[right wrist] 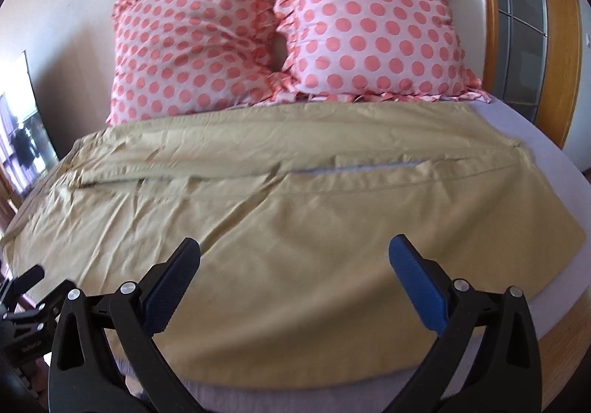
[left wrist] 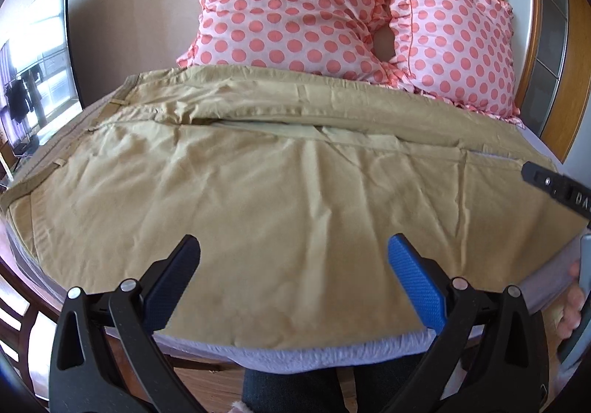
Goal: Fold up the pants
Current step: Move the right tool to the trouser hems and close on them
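Tan pants (left wrist: 280, 191) lie spread flat across the bed, waistband at the left, legs running to the right; they also show in the right wrist view (right wrist: 295, 198). My left gripper (left wrist: 293, 246) is open and empty, hovering over the near edge of the pants. My right gripper (right wrist: 293, 246) is open and empty above the near leg. Part of the right gripper's body (left wrist: 561, 187) shows at the right edge of the left wrist view, and part of the left gripper's body (right wrist: 22, 306) at the left edge of the right wrist view.
Two pink polka-dot pillows (left wrist: 295, 10) (right wrist: 373, 25) lean against the wall behind the pants. The lavender bedsheet (left wrist: 295, 354) (right wrist: 554, 161) shows at the near edge and right side. A wooden frame (right wrist: 491, 6) stands at the right, a screen (left wrist: 40, 54) at the left.
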`<state>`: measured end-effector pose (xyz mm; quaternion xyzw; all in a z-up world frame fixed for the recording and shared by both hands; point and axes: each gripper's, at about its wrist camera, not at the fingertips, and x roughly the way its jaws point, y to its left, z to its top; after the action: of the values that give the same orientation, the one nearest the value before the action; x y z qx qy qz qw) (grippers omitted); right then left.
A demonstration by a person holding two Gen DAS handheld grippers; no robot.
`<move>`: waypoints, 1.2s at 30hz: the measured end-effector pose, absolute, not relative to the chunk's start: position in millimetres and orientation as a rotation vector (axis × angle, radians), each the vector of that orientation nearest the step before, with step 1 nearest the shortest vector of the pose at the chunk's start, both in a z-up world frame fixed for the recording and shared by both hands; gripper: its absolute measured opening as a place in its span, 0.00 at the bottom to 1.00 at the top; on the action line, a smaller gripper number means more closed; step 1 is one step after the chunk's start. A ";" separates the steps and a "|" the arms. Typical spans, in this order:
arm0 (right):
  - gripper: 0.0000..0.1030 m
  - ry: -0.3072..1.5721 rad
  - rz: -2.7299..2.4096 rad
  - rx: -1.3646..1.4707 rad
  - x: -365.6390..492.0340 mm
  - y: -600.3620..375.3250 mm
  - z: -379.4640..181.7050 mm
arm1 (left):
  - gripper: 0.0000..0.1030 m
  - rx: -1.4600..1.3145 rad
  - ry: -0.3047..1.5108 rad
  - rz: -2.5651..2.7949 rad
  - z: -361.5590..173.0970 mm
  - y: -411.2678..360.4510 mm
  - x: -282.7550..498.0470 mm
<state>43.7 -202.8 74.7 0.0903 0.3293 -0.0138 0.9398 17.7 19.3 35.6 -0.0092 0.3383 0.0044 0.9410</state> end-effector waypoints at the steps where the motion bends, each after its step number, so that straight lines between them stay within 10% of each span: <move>1: 0.99 0.677 -0.062 0.190 58.6 -216.0 83.0 | 0.98 -0.014 0.673 0.028 42.9 21.4 22.7; 8: 0.98 0.795 -0.321 0.247 203.9 -308.5 98.2 | 0.98 -0.012 0.633 0.110 71.5 39.2 69.1; 18: 0.57 1.033 -0.621 0.449 353.7 -401.8 35.2 | 0.98 -0.048 0.633 0.140 71.4 69.2 106.9; 23: 0.57 1.015 -0.686 0.419 366.8 -407.7 25.8 | 0.98 -0.075 0.659 0.144 64.6 80.2 118.3; 29: 0.11 0.913 -0.667 0.453 344.9 -420.0 24.2 | 0.98 -0.094 0.668 0.130 58.0 84.1 118.5; 36: 0.05 0.788 -0.531 0.672 292.6 -435.4 32.4 | 0.98 -0.119 0.657 0.133 59.7 90.7 110.2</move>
<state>292.6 -435.4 32.4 0.3173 0.3721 -0.2510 0.8354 110.2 90.7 59.7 -0.0585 0.3222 0.0652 0.9426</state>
